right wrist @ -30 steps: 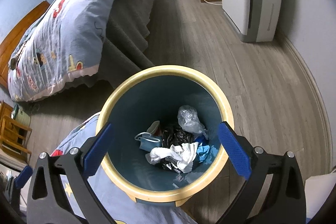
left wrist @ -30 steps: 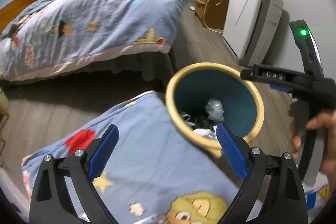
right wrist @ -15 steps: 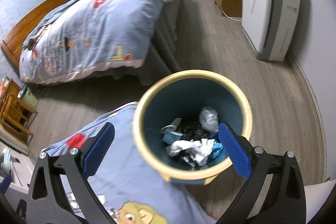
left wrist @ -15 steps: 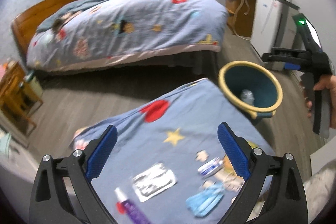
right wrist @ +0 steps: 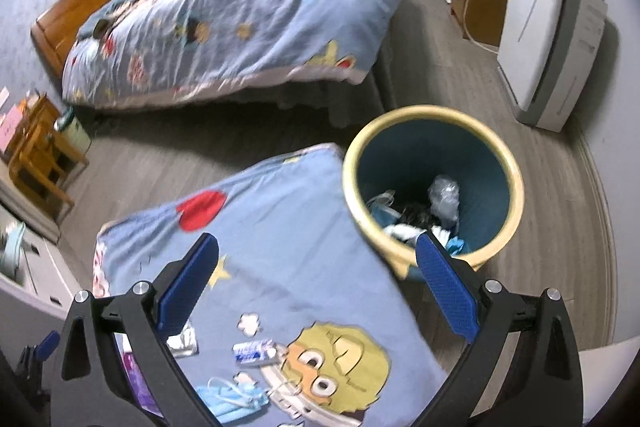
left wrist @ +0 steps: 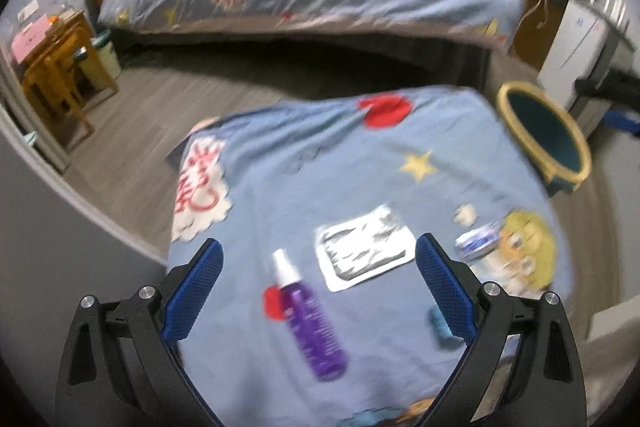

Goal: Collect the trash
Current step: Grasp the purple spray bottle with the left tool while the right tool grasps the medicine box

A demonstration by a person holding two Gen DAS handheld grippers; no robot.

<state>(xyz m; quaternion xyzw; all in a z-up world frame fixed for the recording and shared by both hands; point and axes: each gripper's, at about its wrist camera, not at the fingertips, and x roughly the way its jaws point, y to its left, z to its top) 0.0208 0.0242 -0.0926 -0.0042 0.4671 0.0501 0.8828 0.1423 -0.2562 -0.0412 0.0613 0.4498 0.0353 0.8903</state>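
Both the left gripper (left wrist: 316, 291) and the right gripper (right wrist: 316, 287) are wide open and empty, ready to grab the silver wrapper (left wrist: 365, 247) between the left jaws, with the bin (right wrist: 434, 183) just past the right jaws.

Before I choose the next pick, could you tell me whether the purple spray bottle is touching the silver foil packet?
Apart. The left wrist view shows blue cover between the purple spray bottle and the silver foil packet.
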